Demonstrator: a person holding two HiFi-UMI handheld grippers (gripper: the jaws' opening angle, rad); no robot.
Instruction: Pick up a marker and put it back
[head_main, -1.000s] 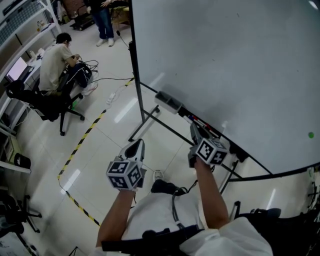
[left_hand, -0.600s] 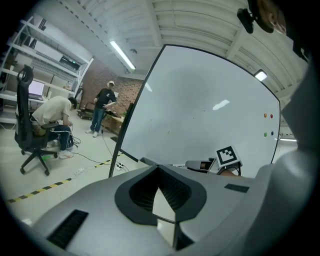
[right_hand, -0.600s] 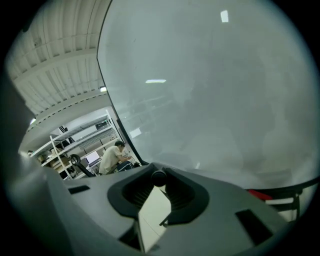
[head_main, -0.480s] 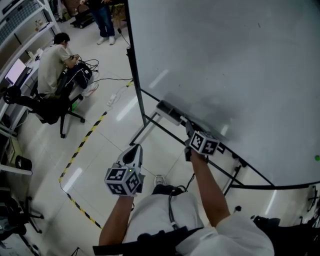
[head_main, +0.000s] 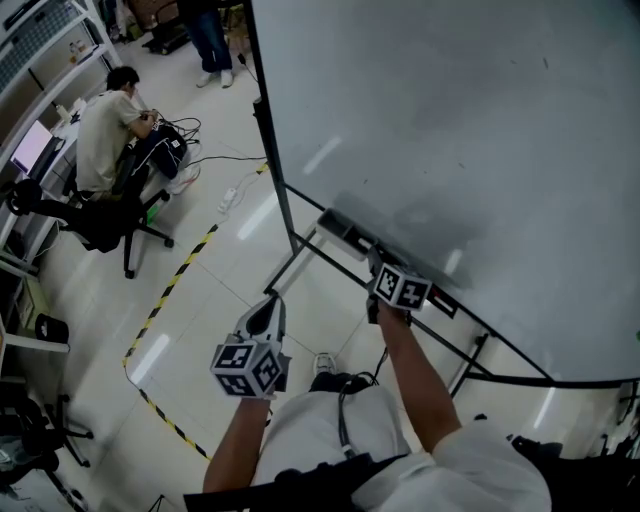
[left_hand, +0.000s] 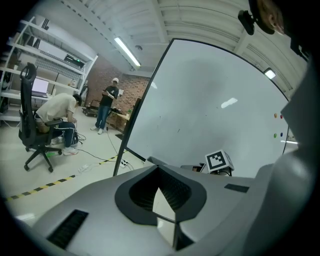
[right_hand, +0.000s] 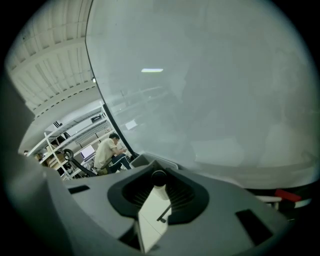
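A person works at a whiteboard with a two-jaw gripper in each hand. Nearest, at 11 o'clock from the wearer, the left gripper hangs over the glossy floor. Its jaws are pressed together on nothing, and it is well apart from the board.

At 1 o'clock the right gripper is raised to the lower edge of the whiteboard. Its jaws are drawn narrow and clamped on a marker, whose white barrel and black end point up between them toward the board. The marker is thus off the rail and in the right gripper, just beside the grey tray at 12 o'clock on the board's bottom edge. Whether it touches the tray cannot be told.

The whiteboard's blank face fills the scene from 12 to 3 o'clock on a dark metal stand.

Farther out, a strip of yellow-and-black tape crosses the floor at 10 o'clock. Beyond it a seated person bends forward on an office chair, near cables on the floor. At the far edge, at 11 o'clock, the legs of a standing person show.
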